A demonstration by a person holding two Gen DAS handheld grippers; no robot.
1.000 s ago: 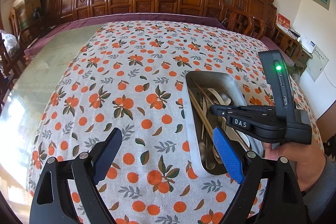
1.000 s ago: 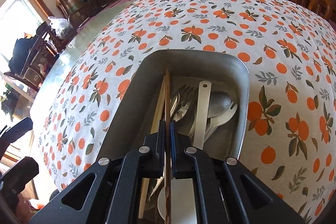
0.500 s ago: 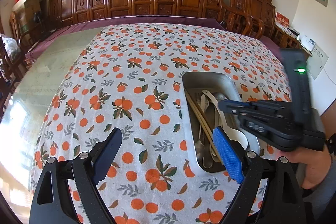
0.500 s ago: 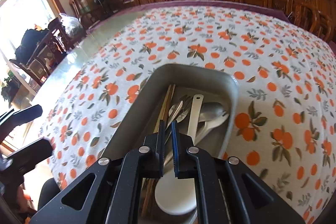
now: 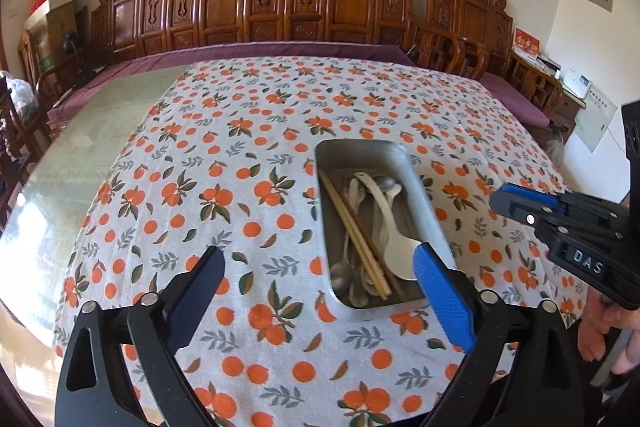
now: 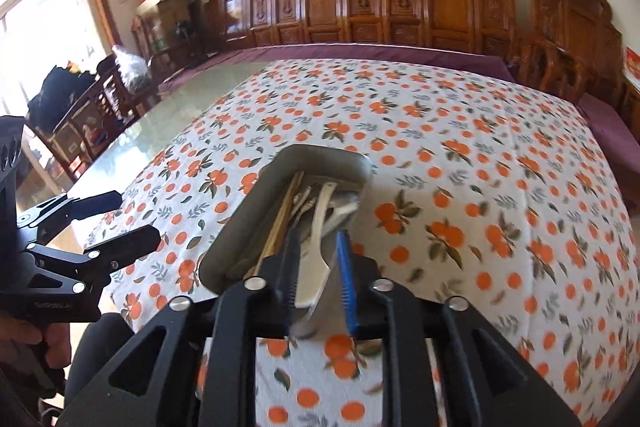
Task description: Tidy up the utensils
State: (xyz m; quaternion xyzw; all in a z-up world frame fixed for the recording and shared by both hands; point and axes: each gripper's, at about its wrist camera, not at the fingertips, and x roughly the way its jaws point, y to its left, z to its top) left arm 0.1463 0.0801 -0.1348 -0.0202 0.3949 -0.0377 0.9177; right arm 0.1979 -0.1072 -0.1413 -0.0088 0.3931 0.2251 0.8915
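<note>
Two hand-held claws above a cloth-covered worktop (image 5: 248,131). The left claw (image 5: 320,267), seen from its own camera, points obliquely downward with its jaws spread wide and nothing between them; one flat ribbed blue pad (image 5: 440,295) overlaps the near right corner of the tray. The right claw (image 6: 318,283) is held at the right by a hand (image 5: 608,331), also angled down; its jaws have just been opening and now stand apart by a narrow gap, empty, with the tray's contents visible through the gap beyond. In the right wrist view the left claw appears at the left edge, held by a hand (image 6: 44,343).

The tray (image 5: 324,227) is a rectangular metal container with rounded corners and a dull grey finish, resting on the cloth right of centre. Inside lie a pair of pale wooden chopsticks (image 5: 356,239) running lengthwise along the left side, white smooth spoons (image 5: 390,231) with broad bowls, and several metal spoons (image 5: 340,273) of grey sheen, all loosely piled and overlapping.

The tablecloth (image 5: 224,195) is white fabric printed with oranges and leaves; a glass-topped surface (image 5: 92,131) lies bare to the left. Carved wooden chairs (image 5: 296,3) line the far wall.
</note>
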